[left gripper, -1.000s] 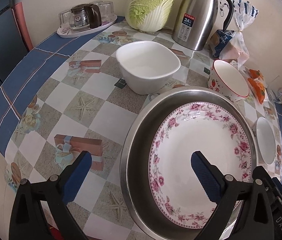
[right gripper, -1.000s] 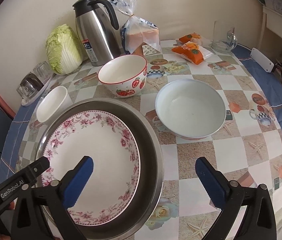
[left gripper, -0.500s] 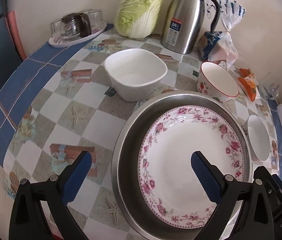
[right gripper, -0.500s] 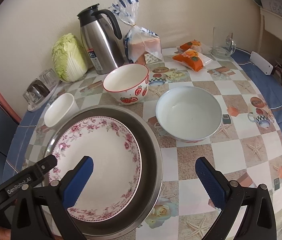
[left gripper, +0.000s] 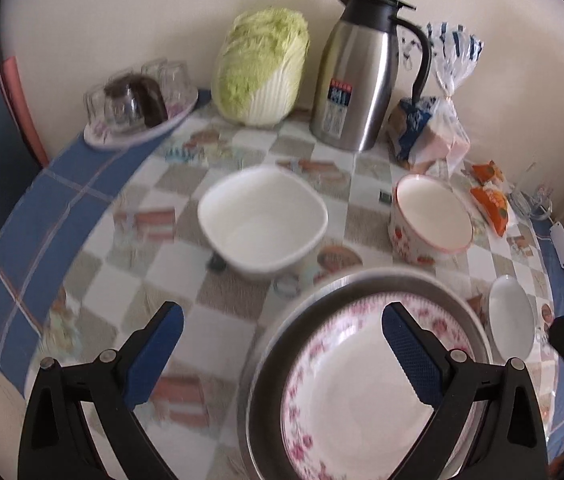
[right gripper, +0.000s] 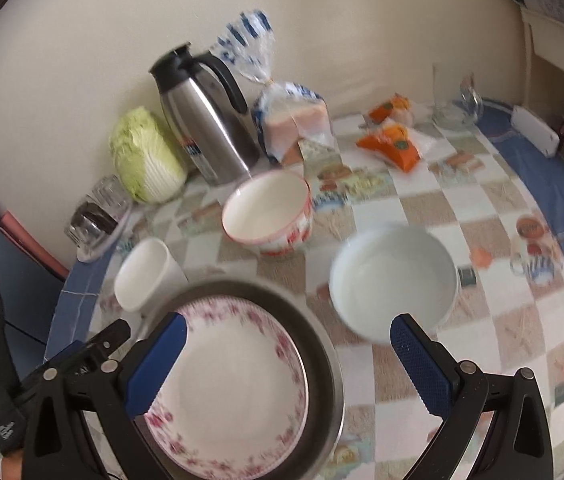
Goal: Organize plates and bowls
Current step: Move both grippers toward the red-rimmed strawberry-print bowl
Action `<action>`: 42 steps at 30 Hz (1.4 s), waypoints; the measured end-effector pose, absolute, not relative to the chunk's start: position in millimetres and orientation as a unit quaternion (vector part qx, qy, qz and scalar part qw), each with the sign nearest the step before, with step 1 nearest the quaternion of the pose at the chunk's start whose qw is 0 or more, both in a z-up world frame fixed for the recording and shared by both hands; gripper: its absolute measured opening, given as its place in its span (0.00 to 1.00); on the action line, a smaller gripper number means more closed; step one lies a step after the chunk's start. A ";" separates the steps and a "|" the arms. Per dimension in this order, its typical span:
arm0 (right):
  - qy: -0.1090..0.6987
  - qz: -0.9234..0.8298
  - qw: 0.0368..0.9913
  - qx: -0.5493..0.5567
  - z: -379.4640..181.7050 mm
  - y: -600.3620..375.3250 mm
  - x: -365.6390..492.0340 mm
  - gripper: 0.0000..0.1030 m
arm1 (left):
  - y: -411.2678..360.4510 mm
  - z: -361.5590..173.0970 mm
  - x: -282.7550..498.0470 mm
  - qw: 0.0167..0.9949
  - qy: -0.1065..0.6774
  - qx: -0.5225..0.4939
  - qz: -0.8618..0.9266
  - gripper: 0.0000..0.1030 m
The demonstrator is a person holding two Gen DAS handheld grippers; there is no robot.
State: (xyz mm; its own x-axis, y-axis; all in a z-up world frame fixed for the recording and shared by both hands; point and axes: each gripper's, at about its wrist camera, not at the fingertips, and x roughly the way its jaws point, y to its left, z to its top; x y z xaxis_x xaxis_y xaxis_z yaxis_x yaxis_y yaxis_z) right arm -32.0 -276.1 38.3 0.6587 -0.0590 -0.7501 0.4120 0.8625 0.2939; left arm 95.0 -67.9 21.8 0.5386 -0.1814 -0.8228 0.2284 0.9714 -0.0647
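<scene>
A pink-flowered plate (left gripper: pixel 346 392) (right gripper: pixel 230 384) lies inside a wide steel basin (left gripper: pixel 266 364) (right gripper: pixel 322 344) near the table's front. Behind it stand a squarish white bowl (left gripper: pixel 262 220) (right gripper: pixel 142 272), a strawberry-patterned bowl (left gripper: pixel 430 216) (right gripper: pixel 266 212) and a pale round bowl (left gripper: pixel 510 320) (right gripper: pixel 394 276). My left gripper (left gripper: pixel 282 324) hangs open above the basin's left rim, holding nothing. My right gripper (right gripper: pixel 288 334) is open too, spanning the basin's right rim and the pale bowl's near edge. The left gripper's body (right gripper: pixel 62 364) shows at the lower left of the right wrist view.
Along the wall stand a cabbage (left gripper: pixel 262 64), a steel thermos jug (left gripper: pixel 362 72), a bagged loaf (left gripper: pixel 434 136), orange snack packets (right gripper: pixel 394 140) and a tray of upturned glasses (left gripper: pixel 138 104). A white power strip (right gripper: pixel 534 132) lies at the far right on the blue table edge.
Both grippers have pulled back and tilted up from the basin, so the plate sits lower in both views. Both stay open and nothing on the table has moved.
</scene>
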 end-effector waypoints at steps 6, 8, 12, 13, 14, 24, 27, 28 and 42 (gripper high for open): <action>0.389 -0.119 0.891 0.202 65.9 -279.3 -4.9 1.00 | -73.4 30.7 121.0 0.881 0.453 0.049 -0.127 0.97; 0.391 -0.120 0.893 0.188 71.4 -279.8 3.4 1.00 | -76.6 33.9 129.7 0.878 0.454 0.053 -0.141 0.97; 0.401 -0.112 0.891 0.179 77.8 -285.6 22.8 1.00 | -84.1 41.9 150.6 0.868 0.462 0.070 -0.168 0.97; 0.405 -0.111 0.889 0.182 78.3 -288.5 28.3 1.00 | -86.5 44.0 155.0 0.865 0.465 0.075 -0.173 0.97; 0.408 -0.112 0.887 0.184 78.3 -291.5 32.8 1.00 | -88.6 46.4 159.5 0.863 0.466 0.080 -0.178 0.97; 0.446 -0.138 0.869 0.164 77.0 -317.4 79.9 1.00 | -111.7 56.7 203.7 0.856 0.472 0.095 -0.187 0.97; 0.463 -0.142 0.860 0.161 71.4 -325.4 92.9 1.00 | -117.8 54.0 218.1 0.852 0.481 0.086 -0.190 0.97; 0.469 -0.141 0.856 0.167 68.2 -328.9 97.2 1.00 | -120.1 52.3 221.5 0.850 0.484 0.084 -0.191 0.97; 0.537 -0.165 0.813 0.155 -4.9 -344.6 143.5 0.89 | -180.8 3.2 244.6 0.800 0.552 0.062 -0.228 0.73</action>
State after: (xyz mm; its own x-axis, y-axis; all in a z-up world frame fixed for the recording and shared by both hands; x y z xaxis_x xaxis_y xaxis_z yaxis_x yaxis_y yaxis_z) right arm 143.5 -344.6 -4.9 0.3689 -0.1023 -0.9238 0.4349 0.8974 0.0743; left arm 244.6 -180.8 3.2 0.2872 -0.2958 -0.9111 0.4322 0.8888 -0.1523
